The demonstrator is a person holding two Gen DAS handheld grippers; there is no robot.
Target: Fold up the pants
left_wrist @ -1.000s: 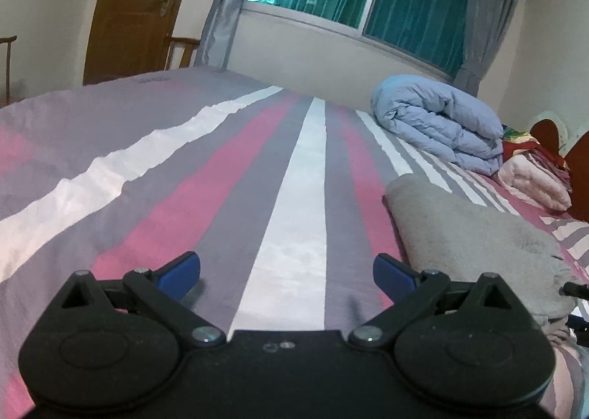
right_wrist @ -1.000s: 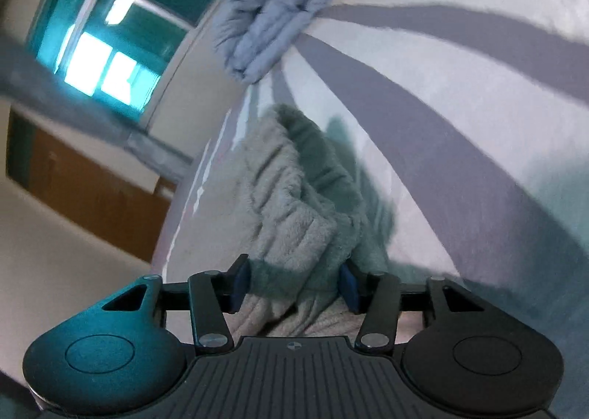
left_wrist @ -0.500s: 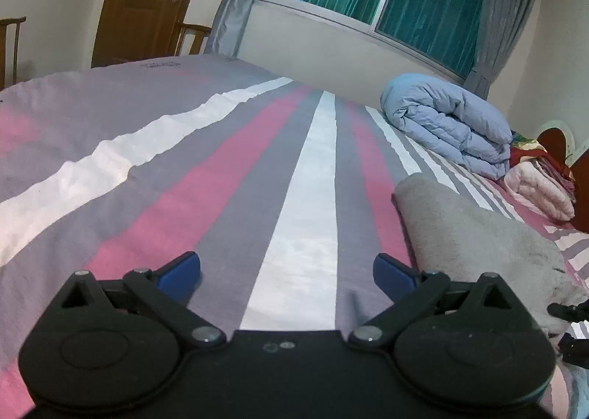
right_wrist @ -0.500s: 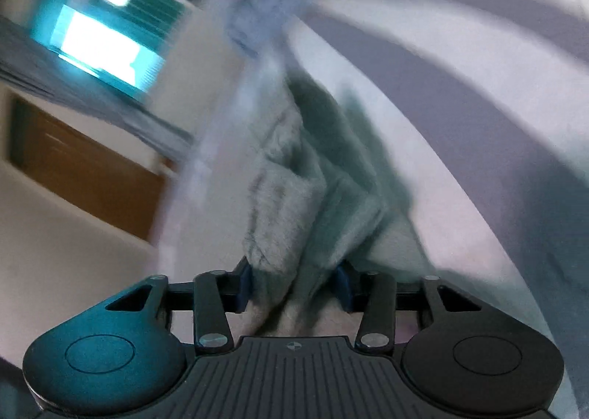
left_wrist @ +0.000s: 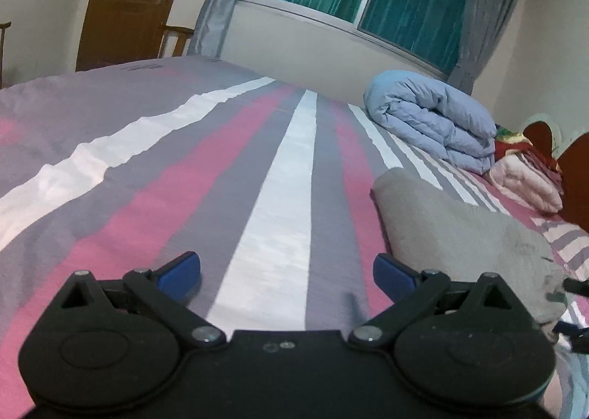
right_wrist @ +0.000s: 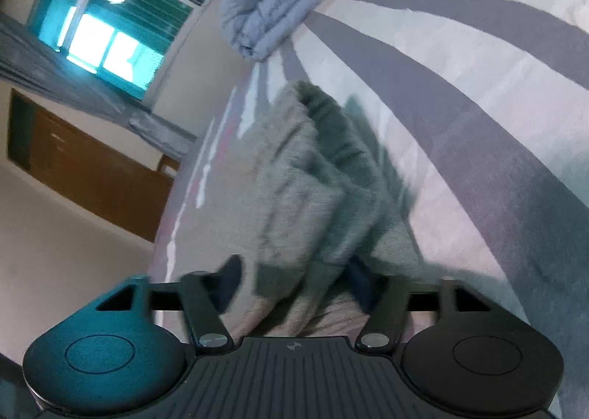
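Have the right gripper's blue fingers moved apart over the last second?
Yes. The right gripper has just been opening; one of its fingers now stands off the grey pants between them.

We see the right gripper (right_wrist: 291, 281) w/ jaws just opened wider: half a sec ago its blue fingers (right_wrist: 229, 281) pinched the grey pants (right_wrist: 313, 179); now the left-hand one stands clear of the fabric, tho the bunched cloth lies between them on the bed (right_wrist: 460, 95).
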